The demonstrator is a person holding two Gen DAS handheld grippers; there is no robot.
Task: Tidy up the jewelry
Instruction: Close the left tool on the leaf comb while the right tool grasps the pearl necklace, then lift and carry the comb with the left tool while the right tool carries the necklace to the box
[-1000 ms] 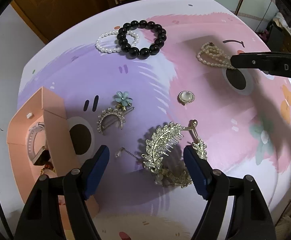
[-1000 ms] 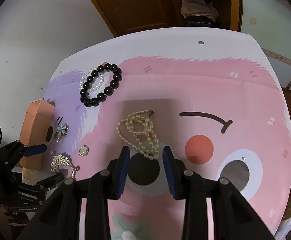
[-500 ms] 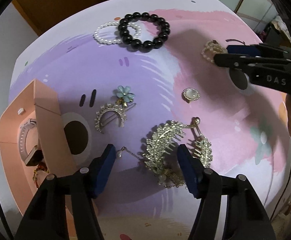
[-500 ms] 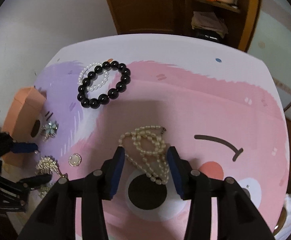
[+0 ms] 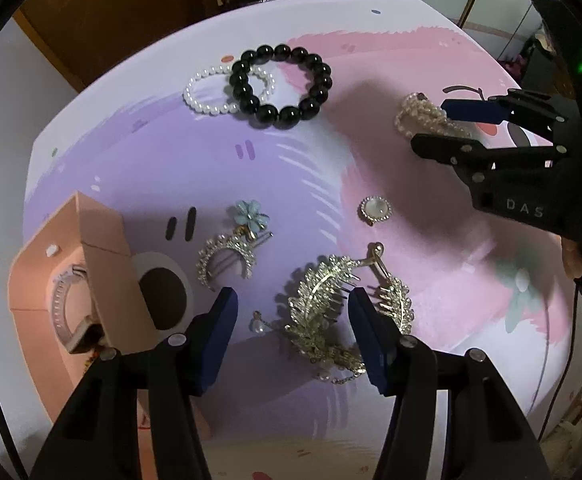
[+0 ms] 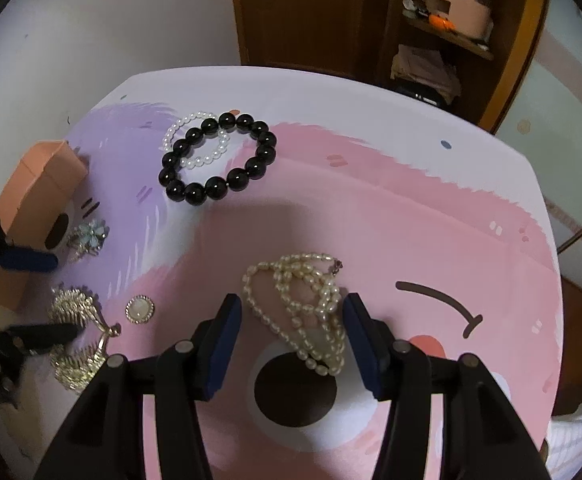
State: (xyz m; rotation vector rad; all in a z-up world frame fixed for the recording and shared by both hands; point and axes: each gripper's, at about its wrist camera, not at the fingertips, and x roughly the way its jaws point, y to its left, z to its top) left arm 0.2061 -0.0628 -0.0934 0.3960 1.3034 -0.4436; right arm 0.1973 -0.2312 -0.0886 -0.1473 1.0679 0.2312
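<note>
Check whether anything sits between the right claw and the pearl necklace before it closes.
Nothing visible does. The right claw is open, its fingers on either side of the cream pearl necklace, which lies bare on the pink mat. The black bead bracelet and round brooch lie well off to the side.

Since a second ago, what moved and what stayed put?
The right gripper slid forward and opened its jaws wider; they now straddle the pearl necklace without closing. The left gripper crept forward around the gold leaf hair comb. Nothing is grabbed; all the jewelry stayed where it was.
</note>
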